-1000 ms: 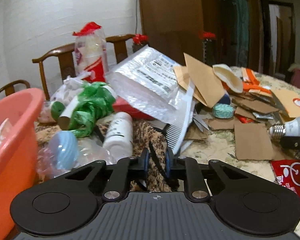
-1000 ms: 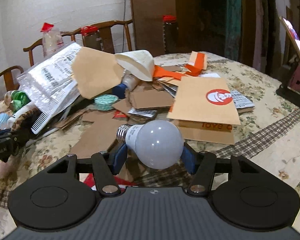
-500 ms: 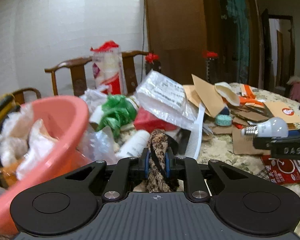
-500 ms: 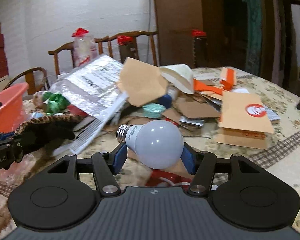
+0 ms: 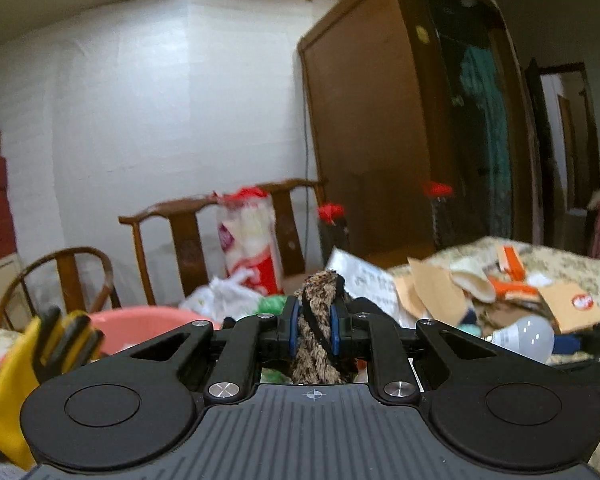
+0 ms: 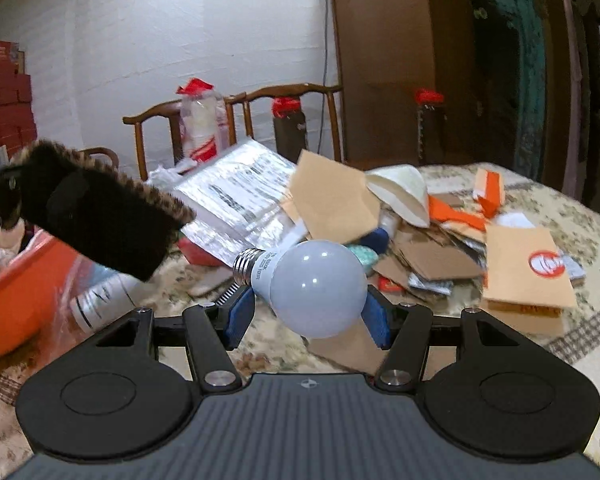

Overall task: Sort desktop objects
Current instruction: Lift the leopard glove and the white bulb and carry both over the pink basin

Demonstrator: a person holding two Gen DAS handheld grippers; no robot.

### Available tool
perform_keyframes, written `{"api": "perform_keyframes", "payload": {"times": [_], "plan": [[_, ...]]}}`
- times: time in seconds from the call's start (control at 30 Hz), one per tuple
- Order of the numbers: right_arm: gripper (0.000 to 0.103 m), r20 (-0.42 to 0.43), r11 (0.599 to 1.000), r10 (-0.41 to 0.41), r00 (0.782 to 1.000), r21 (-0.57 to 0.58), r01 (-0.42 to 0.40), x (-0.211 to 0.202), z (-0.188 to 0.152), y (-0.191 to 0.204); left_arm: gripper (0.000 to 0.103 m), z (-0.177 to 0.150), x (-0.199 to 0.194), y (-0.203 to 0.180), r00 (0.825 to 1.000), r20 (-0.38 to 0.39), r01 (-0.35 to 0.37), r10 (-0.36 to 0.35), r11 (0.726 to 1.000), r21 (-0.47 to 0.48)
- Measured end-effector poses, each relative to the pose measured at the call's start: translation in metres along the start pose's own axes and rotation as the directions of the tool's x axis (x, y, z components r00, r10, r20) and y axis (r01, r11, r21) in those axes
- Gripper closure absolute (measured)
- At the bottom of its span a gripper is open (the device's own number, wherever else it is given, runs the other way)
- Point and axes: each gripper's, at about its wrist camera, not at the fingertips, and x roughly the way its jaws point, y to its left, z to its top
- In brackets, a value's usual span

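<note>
My left gripper [image 5: 315,330] is shut on a furry leopard-print cloth item [image 5: 316,332] and holds it up in the air; the item also shows at the left of the right wrist view [image 6: 100,220], above the orange basin [image 6: 16,304]. The basin's pink rim [image 5: 148,320] lies lower left in the left wrist view. My right gripper [image 6: 307,312] is shut on a white light bulb [image 6: 312,284], its screw base pointing left, held above the table. The bulb also shows in the left wrist view [image 5: 524,338].
The floral tablecloth [image 6: 580,216] carries a heap of brown card pieces [image 6: 332,200], a silver mailer bag [image 6: 236,196], a white comb, a white bottle [image 6: 96,304] and orange scraps [image 6: 456,214]. Wooden chairs [image 6: 284,92] and a wardrobe [image 5: 400,120] stand behind. A yellow-black object [image 5: 40,356] lies at left.
My left gripper has lifted the furry item off the table and risen toward the basin side. My right gripper has lifted the bulb higher and moved left.
</note>
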Motion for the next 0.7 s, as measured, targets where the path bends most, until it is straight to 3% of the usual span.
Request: {"api": "perform_keyframes", "payload": {"times": [0.3, 0.7], "plan": [[0.04, 0.054, 0.996, 0.066, 0.996, -0.068, -0.062, -0.004, 0.031, 0.047, 0.092, 0.027, -0.023, 0.039, 0.992, 0.071, -0.102, 0.103, 0.995, -0.023], [0.04, 0.077, 0.948, 0.263, 0.962, -0.204, -0.243, 0.0, 0.061, 0.174, 0.092, 0.023, -0.059, 0.125, 0.955, 0.076, -0.28, 0.286, 0.957, -0.078]]}}
